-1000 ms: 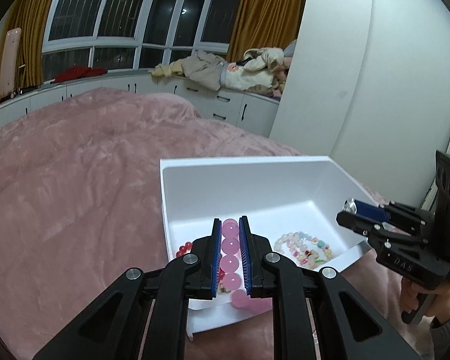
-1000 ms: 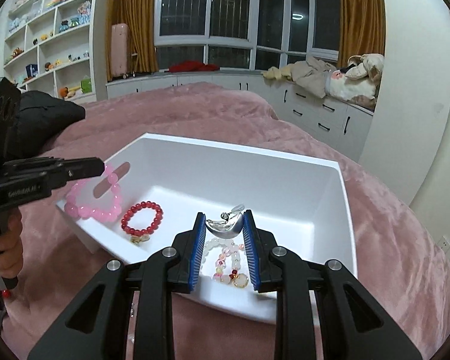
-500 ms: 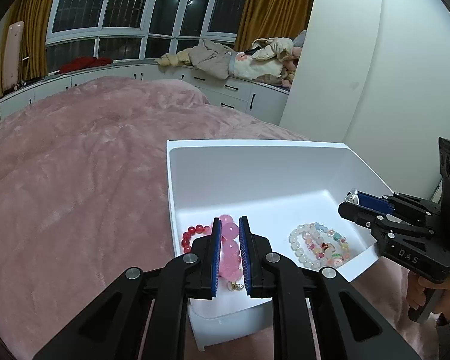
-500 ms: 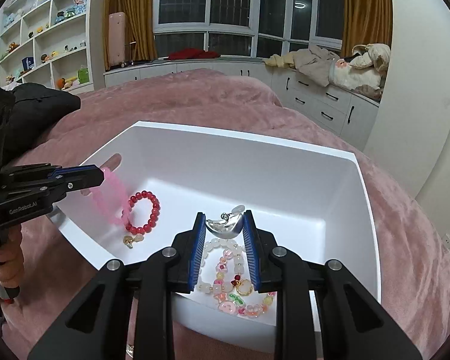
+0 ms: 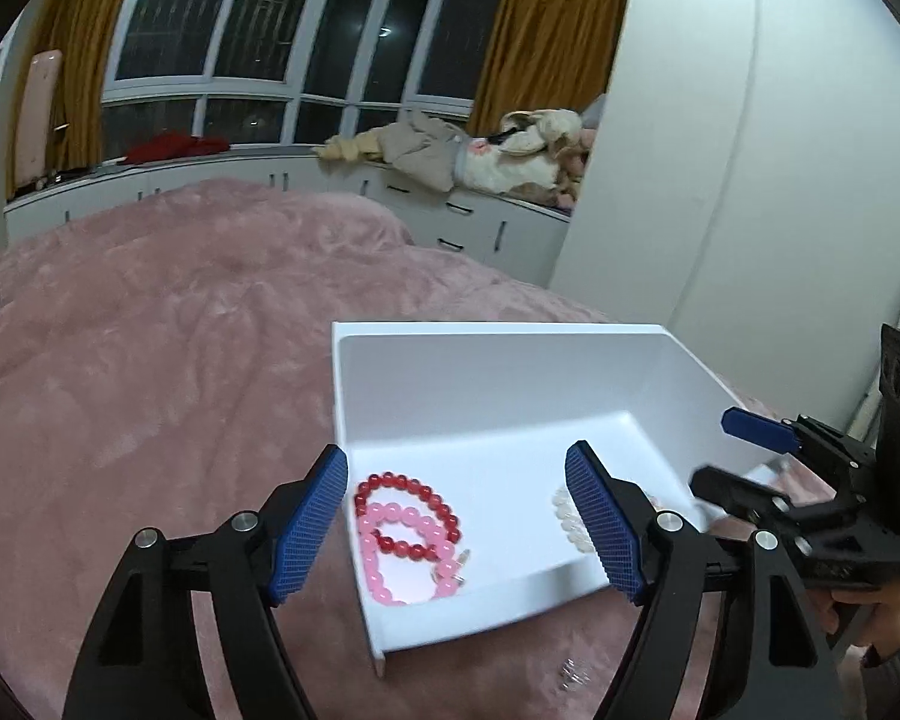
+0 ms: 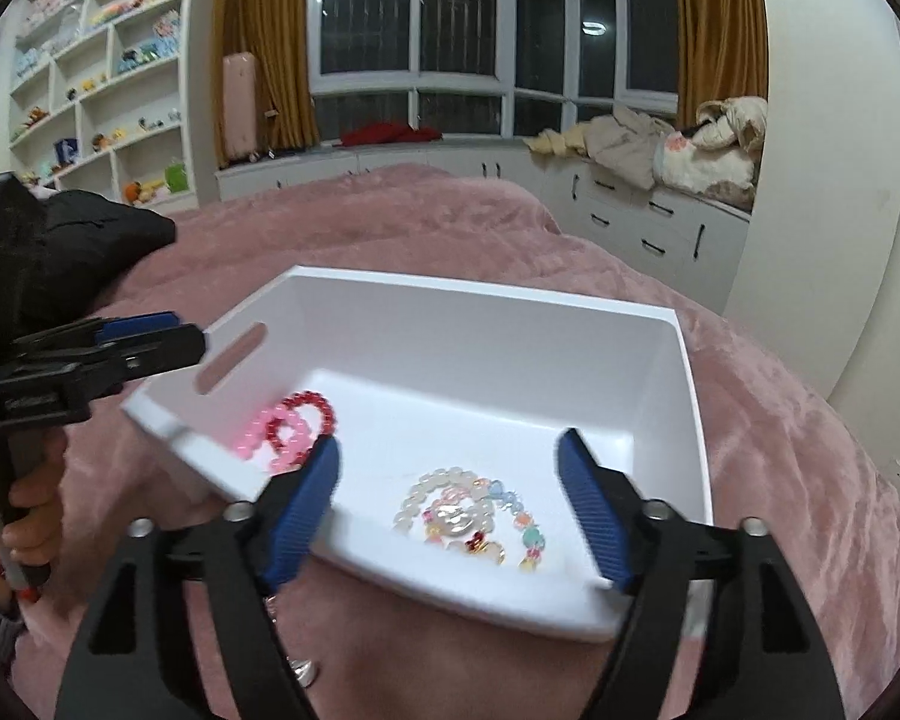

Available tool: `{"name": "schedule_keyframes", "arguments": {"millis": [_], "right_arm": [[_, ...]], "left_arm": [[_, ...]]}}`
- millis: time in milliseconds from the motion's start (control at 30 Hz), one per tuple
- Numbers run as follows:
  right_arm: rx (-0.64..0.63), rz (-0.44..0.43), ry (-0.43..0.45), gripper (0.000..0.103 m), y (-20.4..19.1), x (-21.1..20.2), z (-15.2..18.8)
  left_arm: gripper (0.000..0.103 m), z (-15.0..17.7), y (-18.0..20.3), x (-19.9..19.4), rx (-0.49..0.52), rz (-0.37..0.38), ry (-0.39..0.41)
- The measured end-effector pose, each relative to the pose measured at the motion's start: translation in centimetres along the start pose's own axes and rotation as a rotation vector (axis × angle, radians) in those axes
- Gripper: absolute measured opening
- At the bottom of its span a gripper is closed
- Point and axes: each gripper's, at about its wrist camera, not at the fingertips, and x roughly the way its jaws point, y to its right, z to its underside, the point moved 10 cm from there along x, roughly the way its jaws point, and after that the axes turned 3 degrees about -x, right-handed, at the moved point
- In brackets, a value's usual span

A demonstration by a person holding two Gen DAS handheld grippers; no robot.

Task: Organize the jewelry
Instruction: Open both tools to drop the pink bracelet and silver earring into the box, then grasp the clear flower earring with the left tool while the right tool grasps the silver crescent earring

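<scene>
Two grippers, left (image 5: 457,525) and right (image 6: 450,507), jaws just sprung wide, nothing between them, pink bracelet (image 5: 403,546) and red one (image 5: 407,501) overlapping by bin's (image 5: 510,372) left wall, pastel beads (image 6: 471,516) near front edge

The white bin (image 5: 510,372) rests on the pink blanket (image 5: 150,372). The left gripper (image 5: 468,516) has just been opening; its jaws stand wide apart over the bin's near edge with nothing between the pads. Inside the bin, at its near left corner, the pink bead bracelet (image 5: 402,552) overlaps the red bead bracelet (image 5: 408,510). The right gripper (image 5: 744,450), also parted, is at the bin's right wall.
</scene>
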Motion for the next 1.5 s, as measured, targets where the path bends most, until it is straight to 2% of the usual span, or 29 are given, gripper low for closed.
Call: {"name": "schedule_keyframes", "arguments": {"millis": [67, 167, 333, 433, 567, 667, 800, 967, 1000, 1067, 1133, 1167, 1200, 1400, 1467, 1500], "right_arm": [[0.003, -0.029, 0.031, 0.090, -0.8, -1.6, 0.2], [0.005, -0.066, 0.069, 0.094, -2.2, -3.9, 0.5], [-0.018, -0.120, 0.105, 0.098, -4.8, -7.0, 1.6], [-0.022, -0.150, 0.100, 0.098, -5.8, -7.7, 2.7], [-0.006, -0.188, 0.088, 0.098, -6.6, -7.7, 4.2], [-0.009, -0.206, 0.062, 0.098, -7.5, -7.0, 5.8], [-0.061, -0.214, 0.005, 0.098, -9.1, -5.8, 8.3], [-0.068, -0.229, -0.016, 0.097, -9.8, -4.7, 9.6], [-0.065, -0.234, -0.021, 0.096, -9.8, -4.5, 9.9], [-0.064, -0.243, -0.044, 0.084, -10.0, -3.8, 10.5], [-0.061, -0.256, -0.092, 0.073, -10.0, -2.5, 11.1], [-0.060, -0.263, -0.110, 0.068, -10.1, -2.0, 11.4], [-0.061, -0.270, -0.125, 0.066, -10.2, -1.6, 11.6], [-0.046, -0.231, -0.207, 0.054, -9.6, 1.0, 11.8], [-0.033, -0.212, -0.228, 0.043, -9.1, 1.8, 11.9], [-0.028, -0.204, -0.237, 0.041, -8.9, 2.2, 11.9]], "left_arm": [[0.078, 0.0, 0.5, -0.7, 0.002, 0.008, 0.007], [0.082, 0.1, 1.5, -1.8, 0.015, 0.026, 0.020], [0.086, 1.1, 4.3, -4.3, 0.063, 0.077, 0.036], [0.092, 2.2, 5.7, -5.2, 0.081, 0.099, 0.035], [0.097, 3.9, 6.6, -6.1, 0.079, 0.139, 0.024], [0.098, 5.2, 6.8, -6.2, 0.073, 0.141, 0.000], [0.098, 7.1, 6.8, -5.3, 0.111, 0.121, -0.025], [0.098, 9.0, 7.3, -3.5, 0.150, 0.147, -0.061], [0.097, 9.4, 7.5, -3.1, 0.163, 0.155, -0.070], [0.097, 9.9, 7.7, -2.4, 0.173, 0.171, -0.085], [0.091, 10.5, 7.7, -1.5, 0.170, 0.184, -0.113], [0.084, 10.8, 7.8, -1.0, 0.171, 0.184, -0.128], [0.080, 11.1, 7.8, -0.4, 0.177, 0.179, -0.148], [0.073, 12.5, 8.4, 1.0, 0.216, 0.162, -0.188], [0.066, 12.8, 8.4, 1.3, 0.220, 0.155, -0.204], [0.062, 13.0, 8.3, 1.6, 0.221, 0.151, -0.214]]}}
